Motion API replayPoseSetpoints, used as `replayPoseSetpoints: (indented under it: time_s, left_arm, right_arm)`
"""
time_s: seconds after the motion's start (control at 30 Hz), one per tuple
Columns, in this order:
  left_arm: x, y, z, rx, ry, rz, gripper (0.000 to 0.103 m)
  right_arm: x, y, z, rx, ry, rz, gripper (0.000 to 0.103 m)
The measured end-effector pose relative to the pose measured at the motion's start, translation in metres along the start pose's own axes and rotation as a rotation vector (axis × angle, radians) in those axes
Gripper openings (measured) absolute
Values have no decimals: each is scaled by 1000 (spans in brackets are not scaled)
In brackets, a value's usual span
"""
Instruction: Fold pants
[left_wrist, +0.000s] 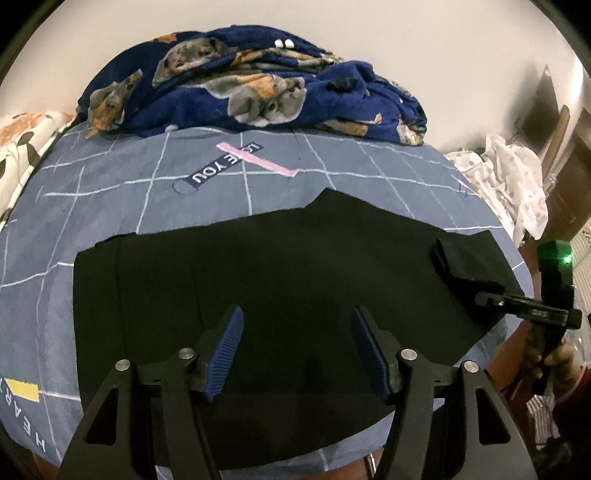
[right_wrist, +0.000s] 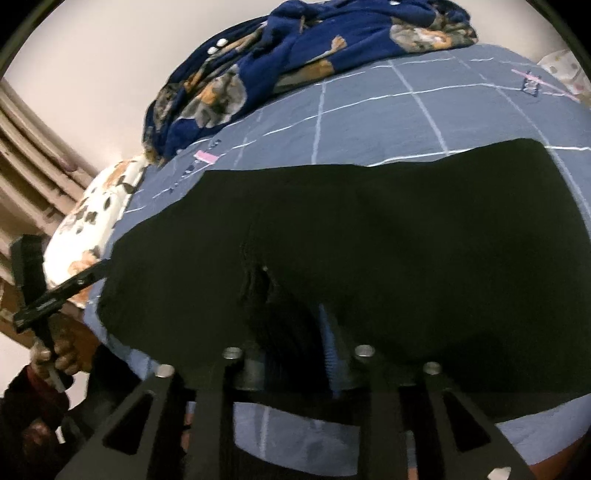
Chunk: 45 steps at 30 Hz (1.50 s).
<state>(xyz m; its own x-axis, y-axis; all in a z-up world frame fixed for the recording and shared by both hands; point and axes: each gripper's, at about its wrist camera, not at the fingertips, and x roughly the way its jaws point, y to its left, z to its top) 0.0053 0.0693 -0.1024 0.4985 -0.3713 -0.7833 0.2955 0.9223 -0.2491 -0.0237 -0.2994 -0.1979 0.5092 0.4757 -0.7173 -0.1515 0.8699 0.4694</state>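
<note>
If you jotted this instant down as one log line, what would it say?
task: fold pants | black pants: flat on blue bedsheet | left gripper: open above the pants, empty | right gripper: on pants, grip unclear

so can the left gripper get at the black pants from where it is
Probably yes. The left gripper hangs just over the black pants, jaws apart with nothing between them, and only flat dark fabric lies ahead of the pads. The right gripper works the far right edge, well clear.
</note>
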Motion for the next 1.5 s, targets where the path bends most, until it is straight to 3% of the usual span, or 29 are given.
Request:
replayPoseSetpoints:
  time_s: [0.1, 0.17, 0.3, 0.53, 0.8, 1.03, 1.13, 1.2, 1.33, 1.43, 1.5]
  left_arm:
    - [3, 4, -1, -13, 14, 4, 62]
    - [4, 8, -2, -34, 19, 0, 62]
    - [2, 12, -1, -64, 11, -24, 62]
    - [-3, -8, -1, 39, -9, -24, 62]
    - [2, -25, -6, 102, 25, -24, 62]
    - [-34, 11, -2, 20, -49, 45, 62]
    - [-43, 37, -1, -19, -54, 135, 62]
    - [-44, 50, -3, 0, -48, 250, 62]
    - [-43, 64, -6, 33, -50, 355, 62]
    - [-42, 68, -5, 36, -56, 383, 62]
    - [-40, 69, -5, 41, -50, 402, 62]
  right_arm:
    - [-2, 1, -2, 5, 18, 88, 52]
    - [-7, -3, -3, 36, 18, 183, 52]
    - [-28, -25, 2, 144, -59, 253, 52]
    - [-55, -73, -8, 419, -147, 381, 52]
    - [-32, -50, -23, 459, -43, 455, 52]
    - [-12, -36, -14, 432, -9, 426, 53]
    - [-4, -36, -17, 414, 20, 377, 53]
    - [-3, -34, -17, 403, 24, 370, 53]
    - [-12, -26, -12, 362, -8, 341, 55]
    - [-17, -10, -7, 309, -21, 316, 55]
    - [-20, 6, -3, 240, -33, 235, 55]
